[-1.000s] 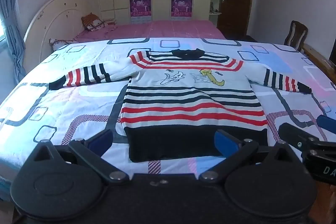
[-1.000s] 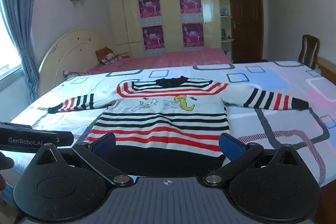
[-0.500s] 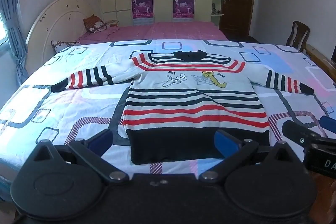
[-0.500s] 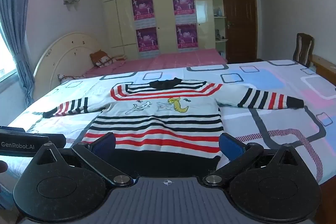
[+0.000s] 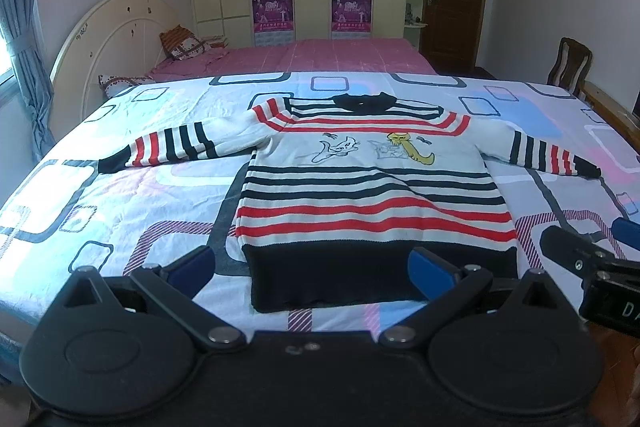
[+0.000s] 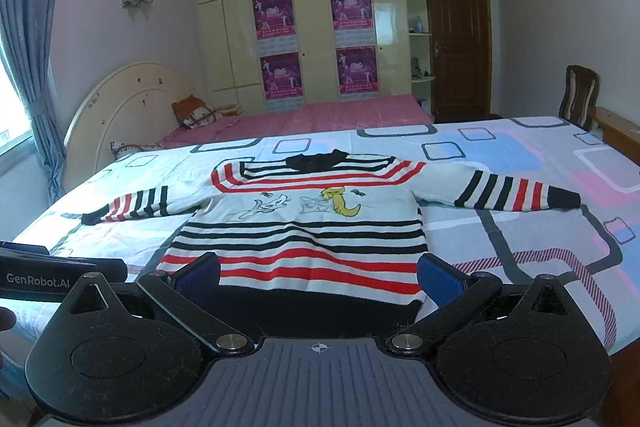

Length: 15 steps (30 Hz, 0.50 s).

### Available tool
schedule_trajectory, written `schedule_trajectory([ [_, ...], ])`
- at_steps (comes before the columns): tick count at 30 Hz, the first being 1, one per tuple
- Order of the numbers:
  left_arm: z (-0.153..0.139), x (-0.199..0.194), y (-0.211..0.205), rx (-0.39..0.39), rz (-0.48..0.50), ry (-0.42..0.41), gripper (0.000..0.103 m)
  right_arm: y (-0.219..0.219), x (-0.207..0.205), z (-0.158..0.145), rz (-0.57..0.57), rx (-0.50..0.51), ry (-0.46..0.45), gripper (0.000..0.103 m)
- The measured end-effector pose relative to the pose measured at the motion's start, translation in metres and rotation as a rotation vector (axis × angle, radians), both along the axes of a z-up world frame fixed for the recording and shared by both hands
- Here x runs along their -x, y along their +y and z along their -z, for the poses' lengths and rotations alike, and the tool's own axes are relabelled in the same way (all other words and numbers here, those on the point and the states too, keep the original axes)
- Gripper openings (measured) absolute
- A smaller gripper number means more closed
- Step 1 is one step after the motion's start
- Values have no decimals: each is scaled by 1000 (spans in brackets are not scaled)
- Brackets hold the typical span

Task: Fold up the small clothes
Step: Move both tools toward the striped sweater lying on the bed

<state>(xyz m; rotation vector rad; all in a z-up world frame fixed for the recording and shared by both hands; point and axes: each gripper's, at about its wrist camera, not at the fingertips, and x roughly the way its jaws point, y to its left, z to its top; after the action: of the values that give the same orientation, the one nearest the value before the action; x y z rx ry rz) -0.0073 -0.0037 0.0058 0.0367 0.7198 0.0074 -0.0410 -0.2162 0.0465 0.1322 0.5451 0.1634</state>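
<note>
- We found the striped sweater (image 5: 372,195) lying flat, front up, on the patterned bedspread (image 5: 120,195), its collar at the far end and its dark hem band (image 5: 360,275) at the near edge of the bed.
- Its body ran near to far, while its two sleeves stretched out sideways, one to the left (image 5: 160,149) and one to the right (image 5: 552,157).
- We held our left gripper (image 5: 310,269) with its blue pads spread wide and nothing between them; the hem band sat just beyond the fingers, its left corner lying in the gap.
- Our right gripper (image 6: 320,275) was likewise wide open and empty, and the hem filled the whole space between its pads, the right corner just inside the right pad.
- We judged that neither gripper touched the cloth, though we could not tell their height above it.
- We reckoned the left gripper was the nearer to the left sleeve and left hem corner, the right gripper to the right side, so each side fold fell to its own hand.
- We expected the soft knit to sag if lifted from one point only.
</note>
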Motion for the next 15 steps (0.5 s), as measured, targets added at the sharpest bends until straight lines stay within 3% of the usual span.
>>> schedule_trajectory([
  [15, 1, 0, 0, 0, -1, 3, 103, -5, -3, 3, 5, 11, -3, 103],
])
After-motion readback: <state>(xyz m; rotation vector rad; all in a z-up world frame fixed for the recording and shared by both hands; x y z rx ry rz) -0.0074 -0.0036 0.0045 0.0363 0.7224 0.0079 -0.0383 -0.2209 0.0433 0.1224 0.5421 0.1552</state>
